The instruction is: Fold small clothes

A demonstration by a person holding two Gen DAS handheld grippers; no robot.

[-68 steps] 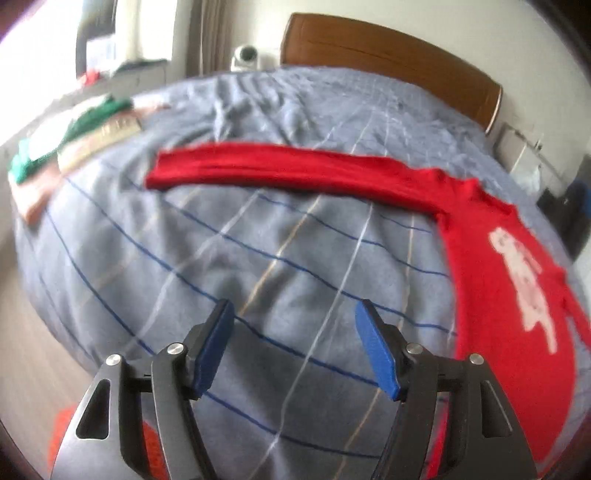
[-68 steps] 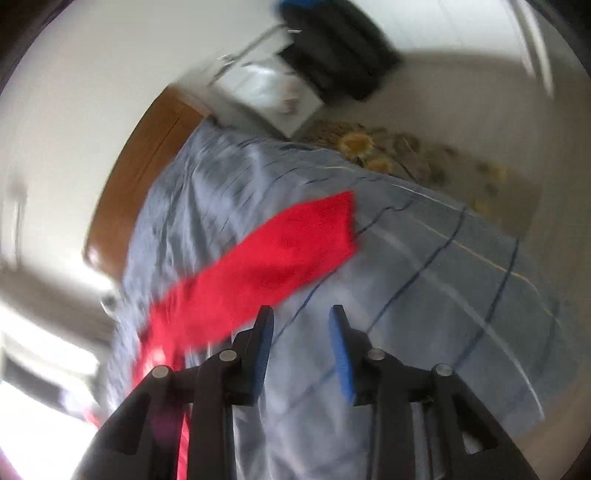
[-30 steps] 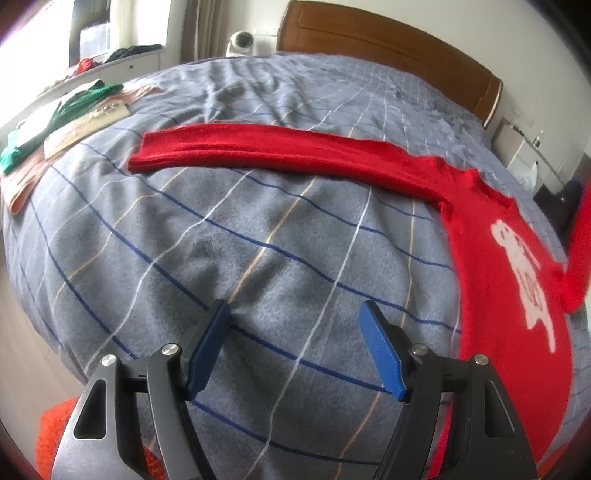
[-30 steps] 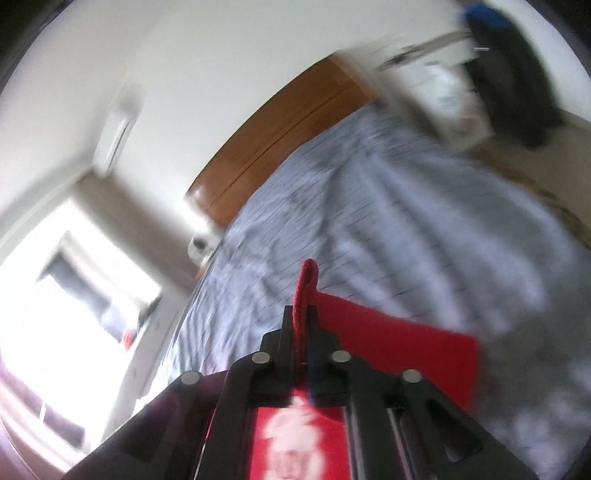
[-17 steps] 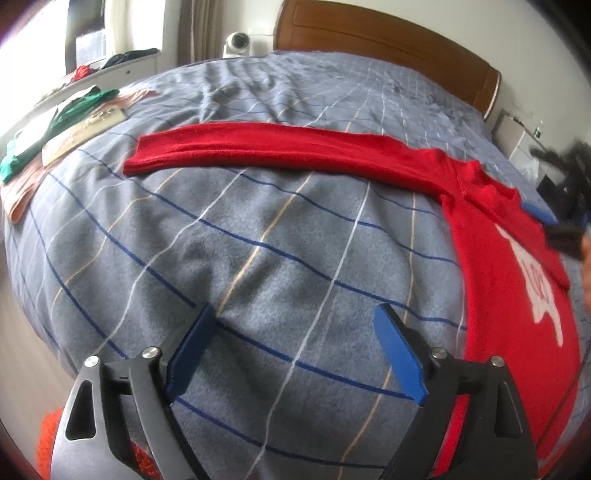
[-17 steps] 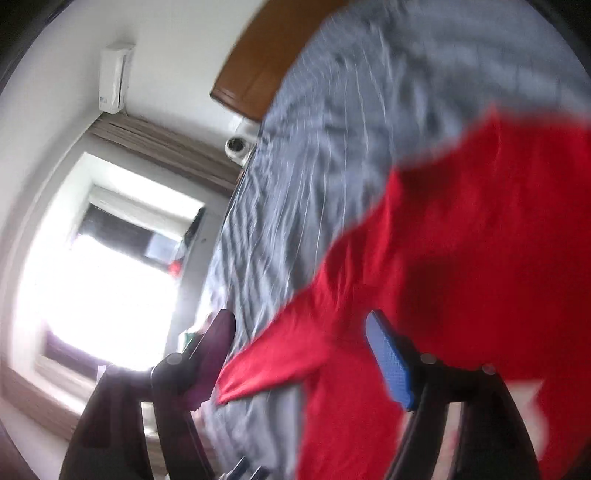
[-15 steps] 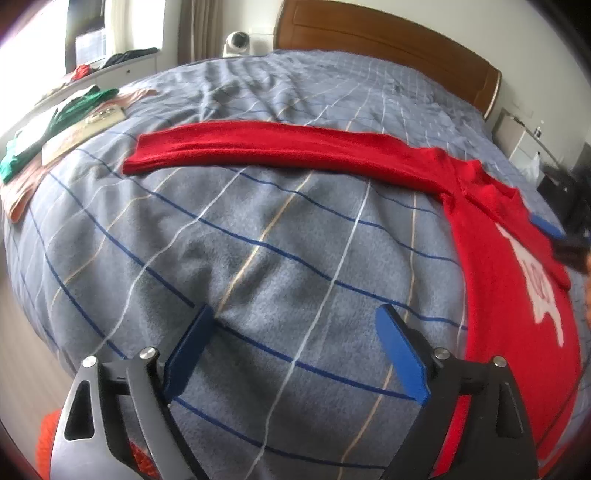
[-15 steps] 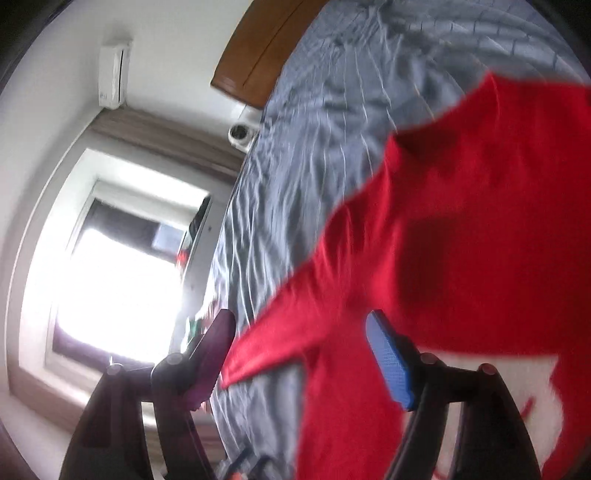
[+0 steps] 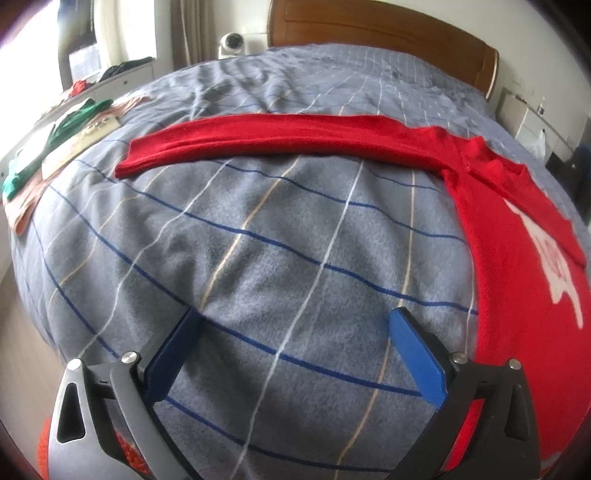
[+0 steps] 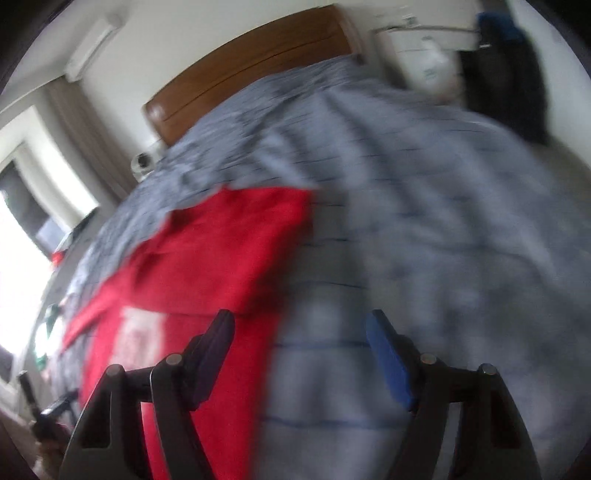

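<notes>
A red sweater (image 9: 517, 251) with a white print lies flat on the grey checked bedspread (image 9: 258, 240). One long sleeve (image 9: 258, 138) stretches out to the left. The other sleeve (image 10: 229, 251) lies folded over the body in the blurred right wrist view. My left gripper (image 9: 295, 354) is open and empty, low over the bedspread left of the sweater. My right gripper (image 10: 299, 350) is open and empty above the sweater's right edge.
Folded green and pink clothes (image 9: 55, 136) lie at the bed's far left edge. A wooden headboard (image 9: 388, 33) stands at the back. A white nightstand (image 9: 532, 122) and dark items are at the right. Something orange (image 9: 125, 454) lies below the left gripper.
My right gripper closed on the right sleeve, carried it over the sweater's body, let it go and opened. My left gripper opened wider and stayed in place.
</notes>
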